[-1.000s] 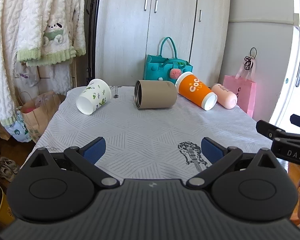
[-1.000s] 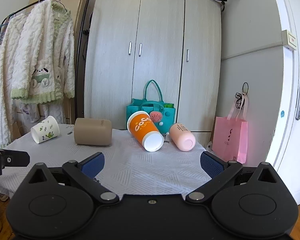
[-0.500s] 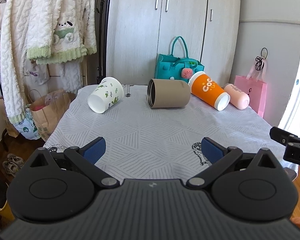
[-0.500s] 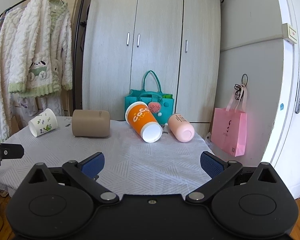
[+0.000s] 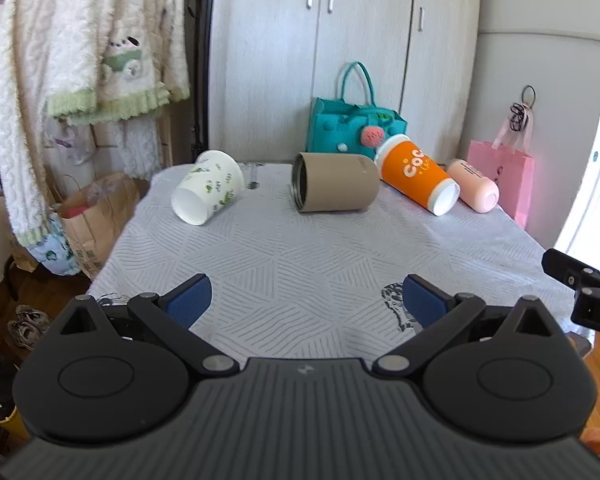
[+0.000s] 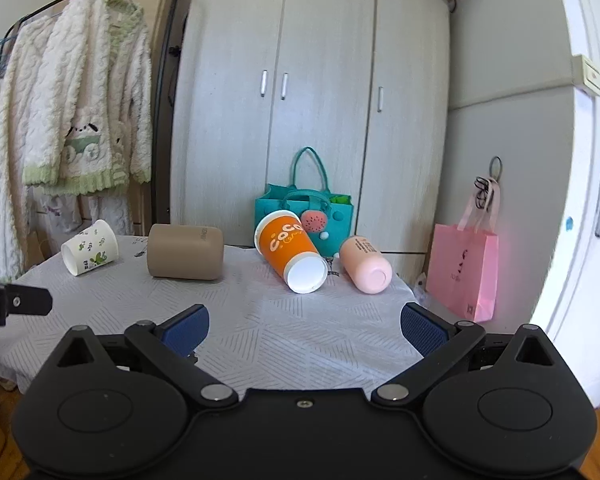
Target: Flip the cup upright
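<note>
A cloth-covered worktop (image 5: pixel 320 248) carries four cups, all lying on their sides along its far edge: a tan cup (image 5: pixel 336 182), an orange cup (image 5: pixel 416 174), a white leaf-print cup (image 5: pixel 208 188) and a pink cup (image 5: pixel 474 186). At the near edge the left tool (image 5: pixel 306 300) is held level, pads spread wide and gripping nothing; the right tool (image 6: pixel 304 326) is likewise released, aimed toward the orange cup, well apart from every cup.
</note>
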`<state>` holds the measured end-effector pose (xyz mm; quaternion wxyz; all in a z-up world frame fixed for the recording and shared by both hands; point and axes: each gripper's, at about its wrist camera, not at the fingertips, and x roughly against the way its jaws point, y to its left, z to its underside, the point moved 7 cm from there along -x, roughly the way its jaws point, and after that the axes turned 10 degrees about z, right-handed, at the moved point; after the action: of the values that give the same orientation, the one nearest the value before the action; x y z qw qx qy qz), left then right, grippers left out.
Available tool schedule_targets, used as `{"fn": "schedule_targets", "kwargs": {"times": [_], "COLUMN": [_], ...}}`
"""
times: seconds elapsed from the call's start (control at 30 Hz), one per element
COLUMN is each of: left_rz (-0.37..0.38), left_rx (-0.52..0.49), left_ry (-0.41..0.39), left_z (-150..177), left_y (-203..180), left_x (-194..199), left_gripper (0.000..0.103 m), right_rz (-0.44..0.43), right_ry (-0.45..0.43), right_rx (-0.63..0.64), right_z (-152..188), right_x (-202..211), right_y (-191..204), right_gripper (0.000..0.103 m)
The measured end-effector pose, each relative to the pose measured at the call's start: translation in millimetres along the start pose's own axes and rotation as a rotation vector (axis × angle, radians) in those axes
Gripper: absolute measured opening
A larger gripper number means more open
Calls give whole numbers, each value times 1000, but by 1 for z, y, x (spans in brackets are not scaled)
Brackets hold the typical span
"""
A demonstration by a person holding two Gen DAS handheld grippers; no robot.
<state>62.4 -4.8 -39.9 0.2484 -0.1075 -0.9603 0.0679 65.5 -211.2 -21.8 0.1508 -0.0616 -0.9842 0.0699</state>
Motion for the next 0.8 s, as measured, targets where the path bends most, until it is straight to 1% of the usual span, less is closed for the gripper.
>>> {"fn": "schedule_targets", "kwargs": {"times": [0.1, 0.23, 0.33, 0.43, 0.53, 0.63, 0.8], "left_rz": [20, 34, 63, 77, 93, 117, 167], "left_rx": [12, 28, 36, 8, -20, -42, -52], "left_ry": [41, 71, 89, 126, 166, 186, 209], "left_z": [-8, -24, -39, -55, -70, -81, -93], "left_y": [1, 0, -5, -14, -26, -39, -57], "left_x": [-8, -19, -29, -42, -58, -71, -93], "left_gripper": [103, 103, 103, 103, 103, 103, 103], "right_rz": [-76, -171, -269, -345, -400, -426, -407], "right_ry": [27, 59, 105, 155, 183, 200, 181], "right_rx": [-3, -14, -24, -30, 9, 43, 171], "right_z": [-7, -21, -32, -44, -55, -62, -64], "right_x": [-6, -18, -32, -47, -58, -66, -81], "right_y": [-5, -14, -22, -25, -23, -20, -11], "right_gripper": [103, 103, 103, 103, 103, 103, 103]}}
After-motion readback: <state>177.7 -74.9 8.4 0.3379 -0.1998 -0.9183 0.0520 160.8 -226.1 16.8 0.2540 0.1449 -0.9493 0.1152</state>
